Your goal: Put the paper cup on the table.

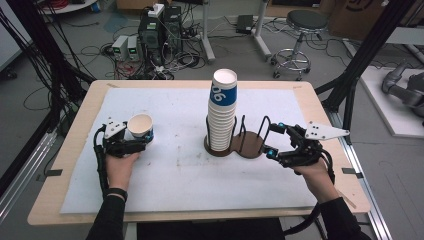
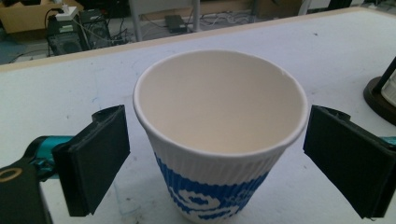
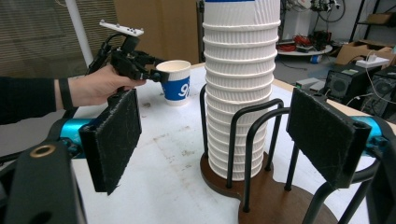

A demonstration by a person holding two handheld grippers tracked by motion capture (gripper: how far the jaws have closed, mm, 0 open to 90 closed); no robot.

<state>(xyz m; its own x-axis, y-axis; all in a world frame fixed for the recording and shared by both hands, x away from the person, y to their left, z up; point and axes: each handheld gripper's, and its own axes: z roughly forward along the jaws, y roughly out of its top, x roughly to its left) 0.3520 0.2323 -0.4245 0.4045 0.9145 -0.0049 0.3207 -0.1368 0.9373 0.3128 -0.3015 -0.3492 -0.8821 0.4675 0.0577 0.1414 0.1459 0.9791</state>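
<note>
White sheeting covers most of the wooden tabletop, leaving a bare margin along every edge. Nearest the person, at the front-left part of the sheet, the left gripper sits in the left hand. In the left gripper view its two black pads stand spread wide on either side of a single paper cup, with a clear gap between each pad and the cup's wall, so it grips nothing. That cup is white inside, ribbed, with a blue band, and stands upright on the sheet.

Toward the right edge, the right gripper is held by the right hand, its jaws also wide apart and empty. They face a dark wooden cup holder with black wire hoops, close to it but, as far as the right gripper view shows, not closed on any hoop.

Just beyond, near the middle of the tabletop, a tall stack of paper cups rises upright from the holder's left ring.

On the floor past the far edge stand computer boxes and a round stool.
</note>
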